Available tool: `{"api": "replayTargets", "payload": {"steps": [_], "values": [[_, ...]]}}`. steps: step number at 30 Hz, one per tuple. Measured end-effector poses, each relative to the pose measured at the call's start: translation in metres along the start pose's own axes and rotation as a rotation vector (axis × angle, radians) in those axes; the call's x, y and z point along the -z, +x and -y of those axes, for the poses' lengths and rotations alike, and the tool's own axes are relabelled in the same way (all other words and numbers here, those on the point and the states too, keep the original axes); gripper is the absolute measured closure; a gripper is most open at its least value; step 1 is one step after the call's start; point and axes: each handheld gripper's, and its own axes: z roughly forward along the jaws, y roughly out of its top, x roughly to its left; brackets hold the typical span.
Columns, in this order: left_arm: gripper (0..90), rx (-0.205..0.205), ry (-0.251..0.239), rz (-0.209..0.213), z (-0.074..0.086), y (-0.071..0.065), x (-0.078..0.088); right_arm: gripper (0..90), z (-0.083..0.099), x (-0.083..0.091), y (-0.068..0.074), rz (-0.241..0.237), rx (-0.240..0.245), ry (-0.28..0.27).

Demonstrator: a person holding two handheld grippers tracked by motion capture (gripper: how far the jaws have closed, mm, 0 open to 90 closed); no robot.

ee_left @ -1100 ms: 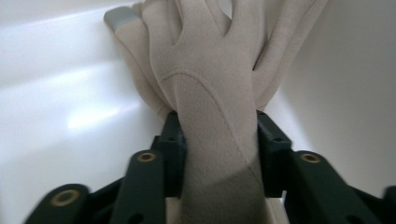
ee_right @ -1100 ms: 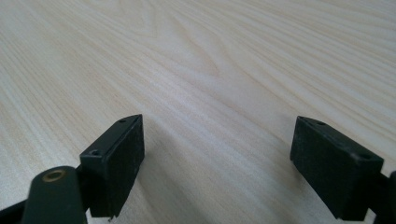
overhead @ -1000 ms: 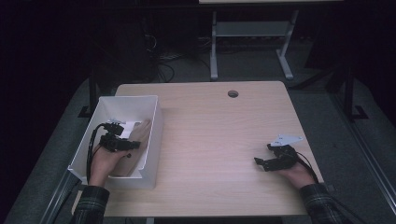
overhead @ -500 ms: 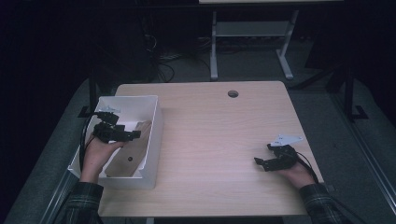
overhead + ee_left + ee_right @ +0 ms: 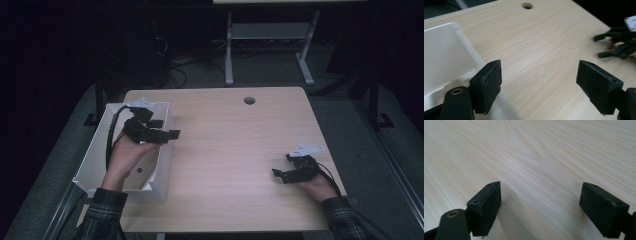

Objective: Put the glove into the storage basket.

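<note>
A light wooden table (image 5: 235,145) with a small round hole (image 5: 249,100) near its far edge carries a white rectangular plastic bin (image 5: 97,155) at its left side. The bin stands along the table's left edge, its long side running near to far.

The left tool (image 5: 167,134) is held above the bin's right wall, toward the bin's far end, with its black jaws pointing right over the table. In the left gripper view the left tool (image 5: 539,82) is released: its two padded jaws stand wide apart with nothing between them, the pale bin wall (image 5: 446,57) below and to the left, bare wood ahead. The person's left hand (image 5: 125,157) reaches over the bin, a plaid sleeve (image 5: 102,215) at the near edge.

The right tool (image 5: 280,173) rests low at the near right part of the table, jaws pointing left, with a grey three-cornered plate (image 5: 306,149) on top. In the right gripper view the right tool (image 5: 540,205) is also released, jaws spread wide over bare wood grain, nothing held. It shows far off in the left gripper view as well, at the right edge.
</note>
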Motion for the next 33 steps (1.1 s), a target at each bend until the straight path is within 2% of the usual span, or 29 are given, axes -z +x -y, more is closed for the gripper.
{"api": "replayTargets", "payload": {"steps": [6, 7, 8, 12, 13, 14, 17, 21, 26, 33], "values": [[20.1, -0.039, 0.001, 0.057, -0.007, -0.030, -0.021, 17.1, 0.000, 0.000, 0.000, 0.000, -0.001, 0.000], [20.1, -0.058, 0.006, 0.072, -0.006, -0.042, -0.031, 17.1, 0.000, 0.000, 0.000, 0.000, -0.001, 0.000], [20.1, -0.058, 0.006, 0.072, -0.006, -0.042, -0.031, 17.1, 0.000, 0.000, 0.000, 0.000, -0.001, 0.000], [20.1, -0.090, 0.032, 0.098, -0.002, -0.064, -0.053, 17.2, 0.000, 0.000, 0.000, 0.000, 0.001, 0.001], [20.2, -0.104, 0.045, 0.105, 0.002, -0.073, -0.065, 17.1, 0.000, 0.000, 0.000, -0.001, 0.001, 0.001], [20.2, -0.104, 0.045, 0.105, 0.002, -0.073, -0.065, 17.1, 0.000, 0.000, 0.000, -0.001, 0.001, 0.001], [20.2, -0.130, 0.084, 0.120, 0.010, -0.084, -0.083, 17.1, 0.000, 0.000, 0.000, -0.002, 0.002, 0.002], [20.2, -0.151, 0.119, 0.130, 0.023, -0.092, -0.104, 17.1, 0.000, 0.000, 0.000, -0.003, 0.002, 0.002], [20.2, -0.184, 0.153, 0.113, 0.043, -0.097, -0.127, 17.1, 0.000, 0.000, 0.000, -0.003, 0.003, 0.002], [20.2, -0.164, 0.169, 0.110, 0.064, -0.091, -0.145, 17.1, 0.000, 0.000, 0.000, -0.003, 0.004, 0.004]]}}
